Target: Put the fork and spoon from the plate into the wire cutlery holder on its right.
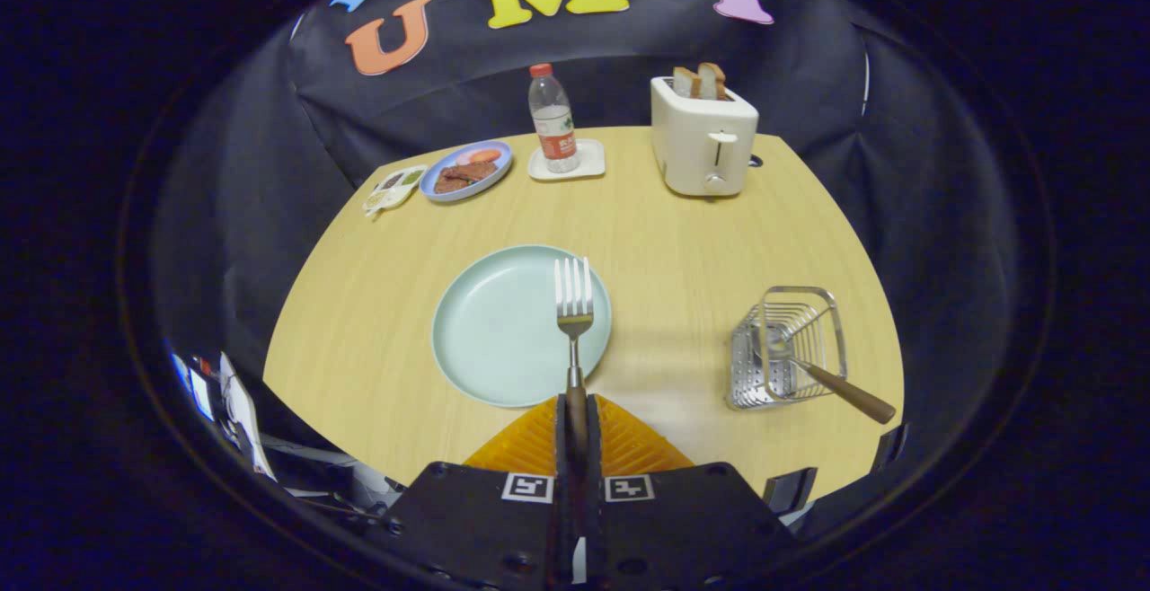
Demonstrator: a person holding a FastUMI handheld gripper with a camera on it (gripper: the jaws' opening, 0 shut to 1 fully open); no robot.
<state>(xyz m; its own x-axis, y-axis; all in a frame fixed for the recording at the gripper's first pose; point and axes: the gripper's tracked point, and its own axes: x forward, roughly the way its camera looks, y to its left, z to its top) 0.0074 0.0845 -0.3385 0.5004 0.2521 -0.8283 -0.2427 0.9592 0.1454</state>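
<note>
Gripper (575, 420) around slim steel fork (573, 304)

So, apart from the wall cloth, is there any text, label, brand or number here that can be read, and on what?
Bottle label: printed, too small and blurred to read.
Two square black-and-white markers on the gripper, shut on the fork: patterns, no words.
Toaster, plate, holder: no text to be seen.

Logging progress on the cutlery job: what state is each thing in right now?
Tongs: shut on the fork handle.
Fork: held above the plate, tines forward.
Plate: bare.
Spoon: in the holder, handle sticking out.
Holder: upright, right of the plate.
Toaster: two slices up.
Bottle: capped, upright.
</note>
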